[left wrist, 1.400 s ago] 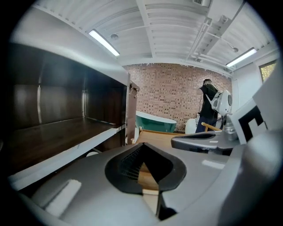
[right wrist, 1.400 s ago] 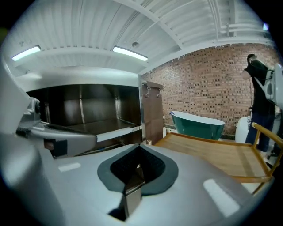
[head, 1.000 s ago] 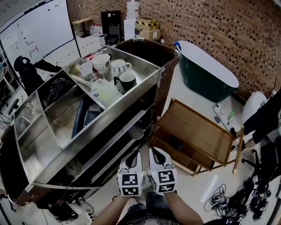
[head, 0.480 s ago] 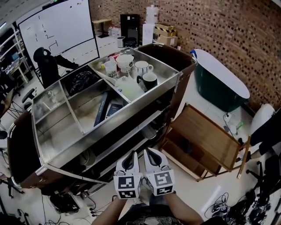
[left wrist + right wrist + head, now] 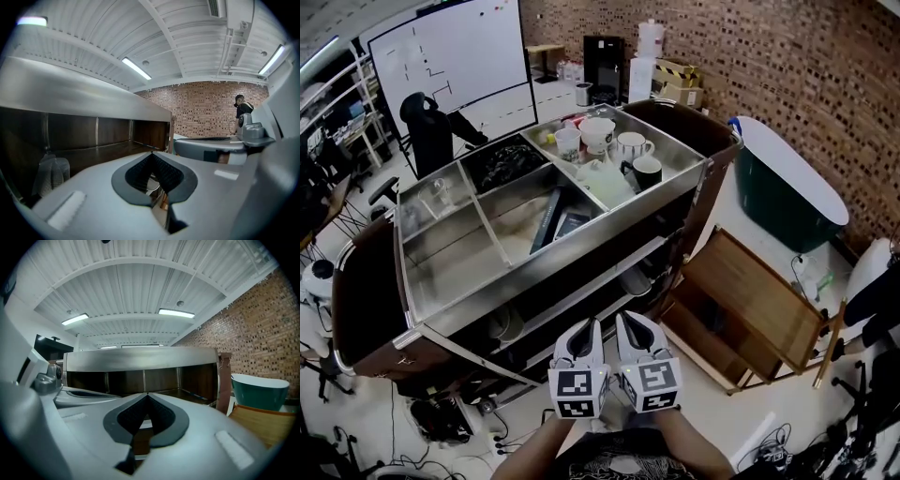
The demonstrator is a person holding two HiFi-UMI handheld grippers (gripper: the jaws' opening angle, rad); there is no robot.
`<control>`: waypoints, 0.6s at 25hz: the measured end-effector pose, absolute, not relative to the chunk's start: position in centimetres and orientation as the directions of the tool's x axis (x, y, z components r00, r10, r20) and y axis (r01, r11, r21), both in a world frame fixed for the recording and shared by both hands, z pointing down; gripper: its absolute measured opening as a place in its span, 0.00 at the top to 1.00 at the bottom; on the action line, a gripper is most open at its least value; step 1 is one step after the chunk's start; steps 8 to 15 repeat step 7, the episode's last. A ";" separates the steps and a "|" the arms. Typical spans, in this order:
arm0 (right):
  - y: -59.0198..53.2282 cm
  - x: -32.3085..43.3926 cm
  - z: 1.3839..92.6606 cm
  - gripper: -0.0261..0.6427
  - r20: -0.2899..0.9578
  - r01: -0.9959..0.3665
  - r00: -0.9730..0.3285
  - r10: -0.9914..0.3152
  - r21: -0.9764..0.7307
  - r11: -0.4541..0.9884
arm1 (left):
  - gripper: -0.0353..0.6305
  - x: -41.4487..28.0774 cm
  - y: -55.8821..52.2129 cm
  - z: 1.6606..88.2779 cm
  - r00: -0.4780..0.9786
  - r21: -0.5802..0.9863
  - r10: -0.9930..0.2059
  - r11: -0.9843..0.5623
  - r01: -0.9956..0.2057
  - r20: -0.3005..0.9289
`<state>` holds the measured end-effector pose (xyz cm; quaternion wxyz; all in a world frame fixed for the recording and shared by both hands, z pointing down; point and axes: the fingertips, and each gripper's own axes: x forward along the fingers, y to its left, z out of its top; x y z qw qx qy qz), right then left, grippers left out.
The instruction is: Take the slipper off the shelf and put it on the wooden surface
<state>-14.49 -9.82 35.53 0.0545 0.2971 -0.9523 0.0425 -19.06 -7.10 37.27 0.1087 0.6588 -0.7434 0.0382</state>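
A pale grey slipper (image 5: 635, 280) lies on the dark middle shelf of the steel cart (image 5: 572, 272), under the top trays. Another pale shape (image 5: 502, 323) sits further left on that shelf, and I cannot tell what it is. The wooden surface (image 5: 757, 298) is a low table to the right of the cart. My left gripper (image 5: 586, 330) and right gripper (image 5: 627, 325) hang side by side in front of the cart, both shut and empty. In the left gripper view the jaws (image 5: 151, 154) meet, with a grey mesh thing (image 5: 50, 172) on the shelf at left. The right gripper (image 5: 147, 395) faces the open shelves.
The cart's top trays hold several mugs (image 5: 630, 147), a book (image 5: 549, 218) and a black bundle (image 5: 509, 161). A green tub (image 5: 787, 187) stands beyond the wooden table. Cables (image 5: 441, 417) lie on the floor at left, and a whiteboard (image 5: 455, 61) stands behind.
The head view has swung left, so the cart and wooden table sit further right in the picture. Both grippers stay shut, side by side at the lower middle.
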 end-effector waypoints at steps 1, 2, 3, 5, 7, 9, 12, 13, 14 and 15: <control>-9.7 -15.0 35.5 0.96 0.129 -0.565 -0.821 -0.556 -0.045 0.824 | 0.94 -19.6 -7.0 37.2 -0.113 0.089 -0.971 0.134 -0.987 0.209; -9.5 -15.3 35.5 0.96 0.129 -0.561 -0.824 -0.552 -0.043 0.827 | 0.94 -19.9 -6.8 37.3 -0.116 0.092 -0.971 0.138 -0.986 0.208; -9.4 -15.4 35.5 0.96 0.129 -0.558 -0.826 -0.549 -0.041 0.829 | 0.94 -20.0 -6.7 37.3 -0.118 0.095 -0.971 0.140 -0.986 0.207; -9.2 -14.9 35.6 0.96 0.130 -0.555 -0.827 -0.547 -0.042 0.831 | 0.94 -19.6 -6.5 37.3 -0.121 0.099 -0.970 0.144 -0.985 0.209; -9.0 -14.0 35.7 0.96 0.132 -0.555 -0.828 -0.545 -0.045 0.831 | 0.94 -18.7 -6.2 37.2 -0.126 0.102 -0.969 0.150 -0.983 0.213; -9.0 -14.0 35.7 0.96 0.132 -0.555 -0.828 -0.545 -0.045 0.831 | 0.94 -18.7 -6.2 37.2 -0.126 0.102 -0.969 0.150 -0.983 0.213; -9.0 -14.0 35.7 0.96 0.132 -0.555 -0.828 -0.545 -0.045 0.831 | 0.94 -18.7 -6.2 37.2 -0.126 0.102 -0.969 0.150 -0.983 0.213; -9.0 -14.0 35.7 0.96 0.132 -0.555 -0.828 -0.545 -0.045 0.831 | 0.94 -18.7 -6.2 37.2 -0.126 0.102 -0.969 0.150 -0.983 0.213; -9.0 -14.0 35.7 0.96 0.132 -0.555 -0.828 -0.545 -0.045 0.831 | 0.94 -18.7 -6.2 37.2 -0.126 0.102 -0.969 0.150 -0.983 0.213; -9.0 -14.0 35.7 0.96 0.132 -0.555 -0.828 -0.545 -0.045 0.831 | 0.94 -18.7 -6.2 37.2 -0.126 0.102 -0.969 0.150 -0.983 0.213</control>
